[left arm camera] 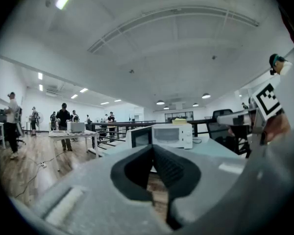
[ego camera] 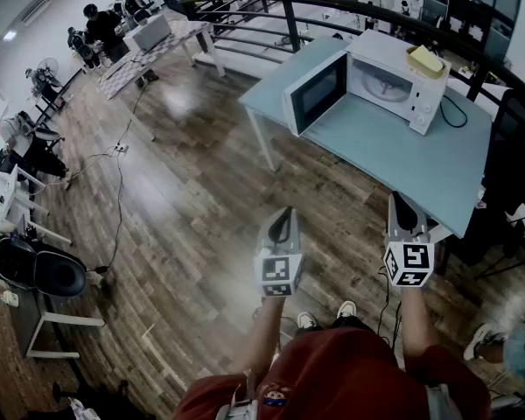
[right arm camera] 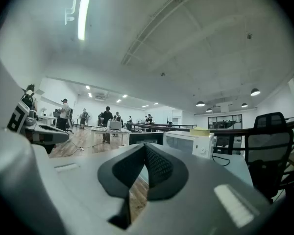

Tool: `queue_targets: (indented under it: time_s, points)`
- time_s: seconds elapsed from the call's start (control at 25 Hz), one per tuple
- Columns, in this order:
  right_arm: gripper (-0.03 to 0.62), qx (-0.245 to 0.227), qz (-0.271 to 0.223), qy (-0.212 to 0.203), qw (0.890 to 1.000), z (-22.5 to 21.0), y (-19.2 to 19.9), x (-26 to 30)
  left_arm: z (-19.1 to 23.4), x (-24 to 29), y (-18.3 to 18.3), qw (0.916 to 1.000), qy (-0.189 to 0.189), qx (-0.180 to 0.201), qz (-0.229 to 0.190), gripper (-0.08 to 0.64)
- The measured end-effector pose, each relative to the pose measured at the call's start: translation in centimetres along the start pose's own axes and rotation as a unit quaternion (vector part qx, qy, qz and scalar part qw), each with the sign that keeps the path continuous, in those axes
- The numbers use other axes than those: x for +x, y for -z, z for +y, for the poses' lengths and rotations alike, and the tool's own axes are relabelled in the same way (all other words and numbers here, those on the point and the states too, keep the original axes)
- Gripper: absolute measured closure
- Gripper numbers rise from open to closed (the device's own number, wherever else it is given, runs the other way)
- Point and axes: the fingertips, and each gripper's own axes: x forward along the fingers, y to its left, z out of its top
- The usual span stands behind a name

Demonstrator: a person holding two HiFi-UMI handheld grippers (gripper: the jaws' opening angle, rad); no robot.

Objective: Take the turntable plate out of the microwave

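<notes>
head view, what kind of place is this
Probably an open-plan lab or office: a microwave on a worktable, people at desks, a cable trailing across the wood floor.

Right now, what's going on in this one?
A person stands on the wooden floor, short of a blue table that holds a white microwave. Its door hangs open and the turntable plate sits inside, not yet taken out. The left tongs and right tongs are held out level toward it, both shut and empty.
</notes>
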Motion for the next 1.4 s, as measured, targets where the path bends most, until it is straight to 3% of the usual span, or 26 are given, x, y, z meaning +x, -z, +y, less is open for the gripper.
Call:
queue_targets:
  time_s: [0.48, 0.84, 1.4]
  points:
    - [0.591, 0.01, 0.0, 0.003, 1.0, -3.5, 1.1, -0.2, -2.9, 2.3, -0.2, 1.0, 0.004, 0.003, 0.002, 0.561]
    - [0.591, 0.036, 0.01, -0.003, 0.999, -7.4, 2.5, -0.3, -5.8, 4.4, 1.2, 0.9994, 0.001, -0.018, 0.029, 0.561]
    - [0.591, 0.035, 0.045, -0.018, 0.998, -14.0, 5.9, 0.7, -11.7, 8.9, 2.2, 0.9986, -0.002, -0.009, 0.052, 0.561]
